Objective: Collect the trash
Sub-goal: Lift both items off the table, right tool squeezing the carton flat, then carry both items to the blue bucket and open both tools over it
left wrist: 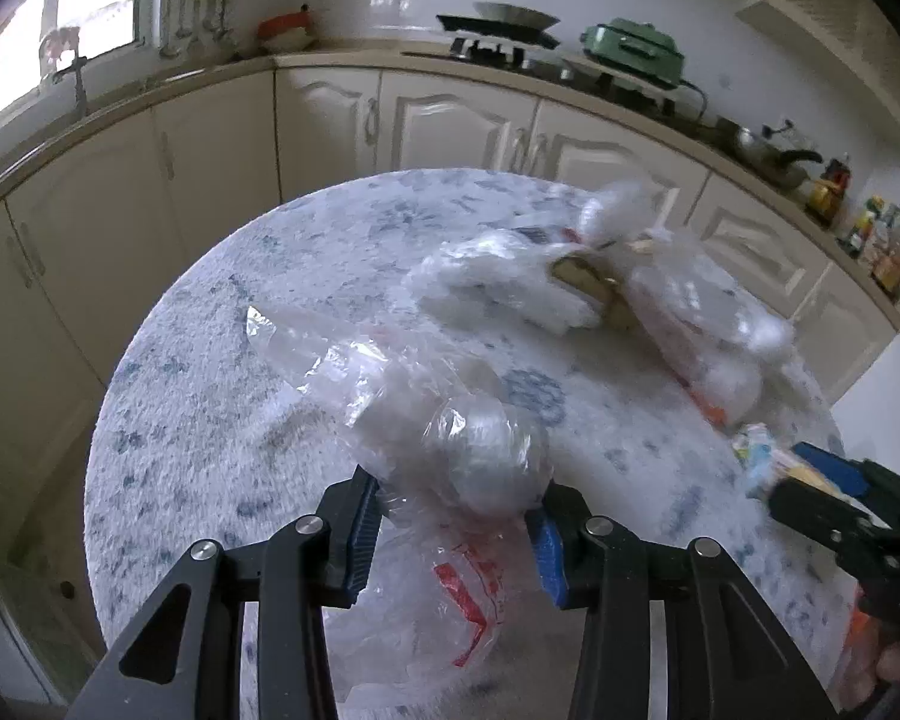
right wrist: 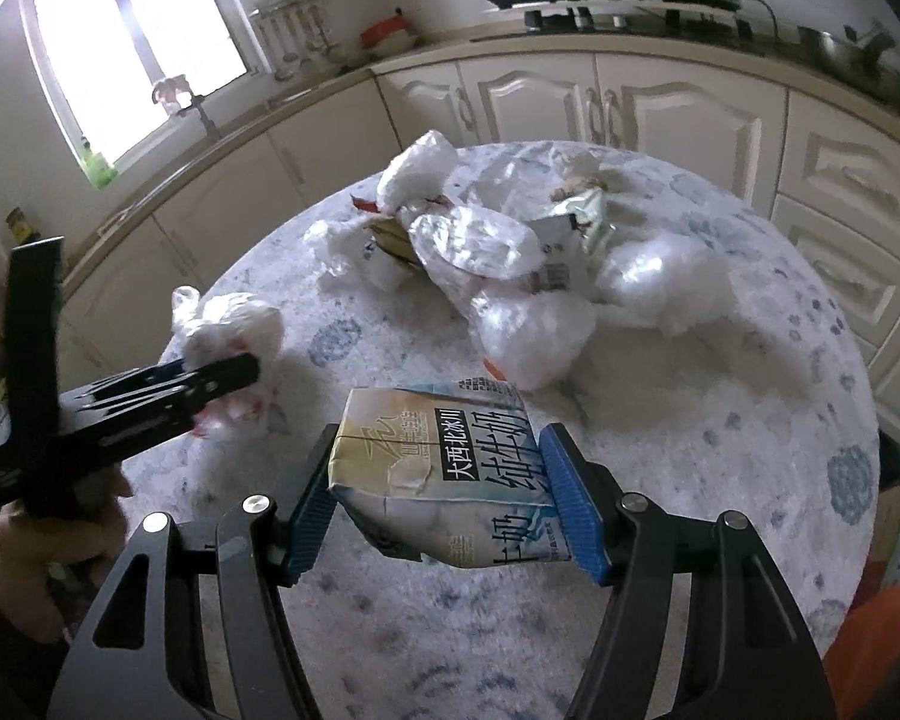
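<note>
In the left wrist view my left gripper (left wrist: 459, 483) is shut on a crumpled clear plastic bag (left wrist: 486, 450) with red print; the bag bulges between the blue pads and trails down over the round table (left wrist: 210, 420). The right wrist view shows the same left gripper (right wrist: 249, 369) pinching that plastic bag (right wrist: 234, 324) at the table's left side. My right gripper (right wrist: 442, 441) is shut on a flattened milk carton (right wrist: 444, 468) with black lettering, held above the table (right wrist: 720, 420). That right gripper (left wrist: 789, 474) and the milk carton (left wrist: 759, 456) show blurred at the right edge of the left view.
A pile of trash (right wrist: 498, 252) lies at the far middle of the table: white plastic bags, a foil packet, wrappers; the same pile (left wrist: 600, 288) is blurred in the left view. Cream cabinets (right wrist: 660, 102) and a counter with stove and pans curve behind. A hand (right wrist: 36, 546) holds the left tool.
</note>
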Available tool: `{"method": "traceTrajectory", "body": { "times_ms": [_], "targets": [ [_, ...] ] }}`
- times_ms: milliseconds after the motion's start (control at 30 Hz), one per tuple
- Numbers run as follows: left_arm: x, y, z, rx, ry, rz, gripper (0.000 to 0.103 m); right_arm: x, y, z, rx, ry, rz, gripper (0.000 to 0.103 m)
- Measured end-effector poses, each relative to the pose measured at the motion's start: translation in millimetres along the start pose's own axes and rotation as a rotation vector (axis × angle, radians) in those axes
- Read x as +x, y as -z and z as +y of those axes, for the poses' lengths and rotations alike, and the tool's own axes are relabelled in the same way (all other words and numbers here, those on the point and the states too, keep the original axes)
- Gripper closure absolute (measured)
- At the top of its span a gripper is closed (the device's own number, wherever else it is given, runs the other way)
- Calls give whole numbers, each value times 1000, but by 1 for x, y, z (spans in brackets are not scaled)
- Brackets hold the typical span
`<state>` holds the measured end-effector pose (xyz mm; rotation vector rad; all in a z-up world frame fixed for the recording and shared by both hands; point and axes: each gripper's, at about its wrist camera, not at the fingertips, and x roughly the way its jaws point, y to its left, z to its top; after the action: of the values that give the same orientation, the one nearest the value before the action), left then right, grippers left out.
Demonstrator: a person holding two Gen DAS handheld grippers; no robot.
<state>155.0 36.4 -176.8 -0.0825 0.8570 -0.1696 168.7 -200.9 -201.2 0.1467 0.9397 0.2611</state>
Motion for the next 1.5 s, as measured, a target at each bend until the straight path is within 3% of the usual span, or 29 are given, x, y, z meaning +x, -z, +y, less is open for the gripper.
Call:
{"method": "traceTrajectory", "body": {
  "times_ms": [267,667,733,767,800,933,1133,1500],
  "targets": [
    [-5,16,-17,31,-19,46,62,20,16,1,-54,71,49,39],
    [-26,9,-31,63,28,-5,65,2,15,-6,-11,13,-6,47],
    [-32,9,-38,73,48,-20,65,-5,14,-9,-5,18,-19,52],
    [-36,8,-41,76,58,-27,65,-9,13,-12,2,14,-25,68],
    [-40,6,-44,81,66,-35,65,-14,12,-15,13,16,-33,75],
    [-53,2,-58,113,90,-73,65,-25,9,-25,23,32,-48,75],
    [-52,4,-71,138,100,-61,65,-19,21,-48,85,42,-13,76],
    [-68,-5,-106,195,137,-104,65,-65,15,-60,124,20,-133,76]
  ]
}}
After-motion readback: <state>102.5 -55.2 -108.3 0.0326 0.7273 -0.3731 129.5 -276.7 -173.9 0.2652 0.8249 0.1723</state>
